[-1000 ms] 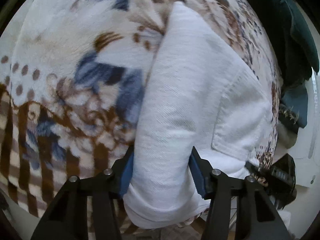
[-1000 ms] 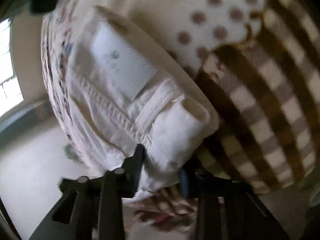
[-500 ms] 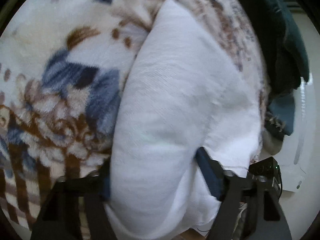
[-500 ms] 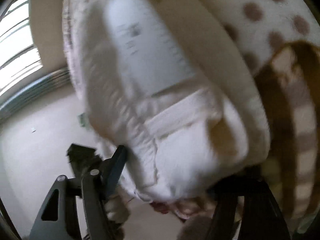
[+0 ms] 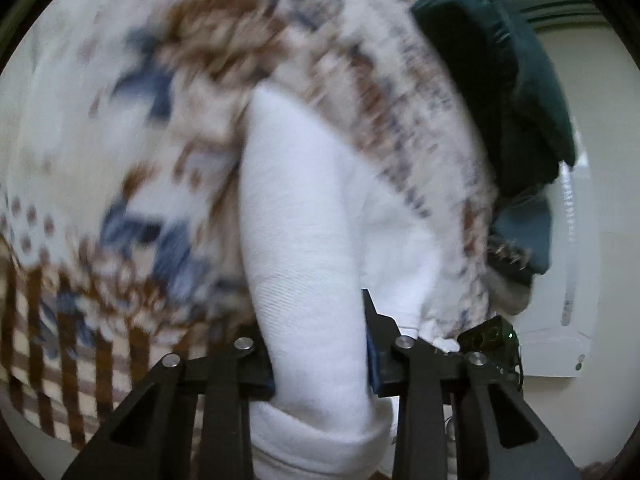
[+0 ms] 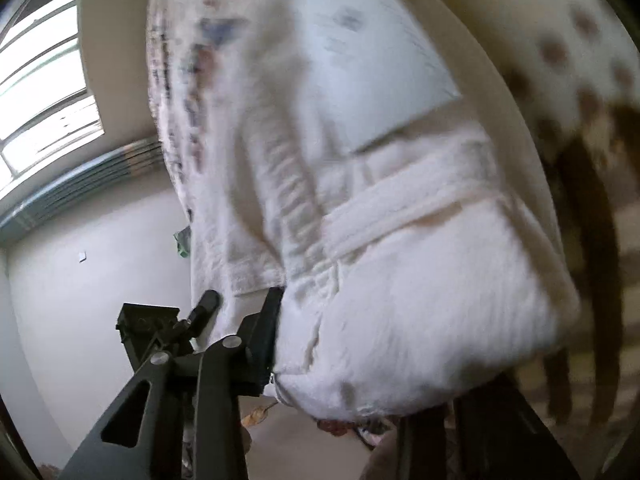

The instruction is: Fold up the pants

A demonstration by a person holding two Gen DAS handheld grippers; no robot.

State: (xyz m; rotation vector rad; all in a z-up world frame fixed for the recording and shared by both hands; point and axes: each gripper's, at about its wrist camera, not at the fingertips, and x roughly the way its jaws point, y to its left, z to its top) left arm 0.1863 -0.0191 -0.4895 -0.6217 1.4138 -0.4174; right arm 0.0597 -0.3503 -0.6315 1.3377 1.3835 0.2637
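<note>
light: daylight via window (image 6: 44,92) | blur: heavy motion smear, both views | edges: fisheye bend, dark corners

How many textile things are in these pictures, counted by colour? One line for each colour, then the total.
White: 1, the pants, bunched between the closing jaws of both the left gripper and the right gripper.
Patterned brown, blue and cream: 1, the blanket under them.
Dark green: 1, a bundle of cloth at the blanket's far edge.
Total: 3.

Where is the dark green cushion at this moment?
In the left wrist view the dark green cushion sits at the upper right, on the far edge of the patterned blanket, beyond the white pants.
</note>
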